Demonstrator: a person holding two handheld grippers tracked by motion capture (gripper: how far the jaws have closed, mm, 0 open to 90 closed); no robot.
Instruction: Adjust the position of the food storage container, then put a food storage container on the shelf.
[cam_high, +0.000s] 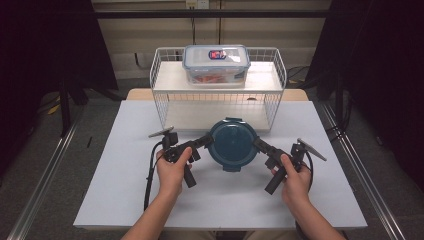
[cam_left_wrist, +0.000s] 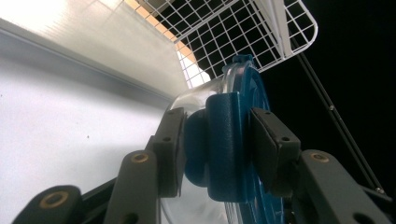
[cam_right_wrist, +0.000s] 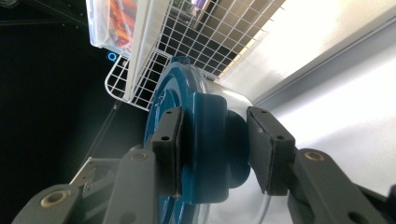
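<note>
The white table (cam_high: 125, 195) carries a white wire shelf rack (cam_high: 162, 85) at its far edge. Just before it sits the round clear container with a blue clip lid (cam_high: 232, 142). The left gripper (cam_high: 206, 140) and right gripper (cam_high: 259, 144) each clamp a side latch; uneven pull could tilt it or pop a latch.

Round container (cam_high: 232, 145) on table (cam_high: 125, 200) centre, just before wire rack (cam_high: 162, 107); lidded box (cam_high: 216, 64) on rack's top shelf; grippers flank container left (cam_high: 206, 140) and right (cam_high: 258, 144).
</note>
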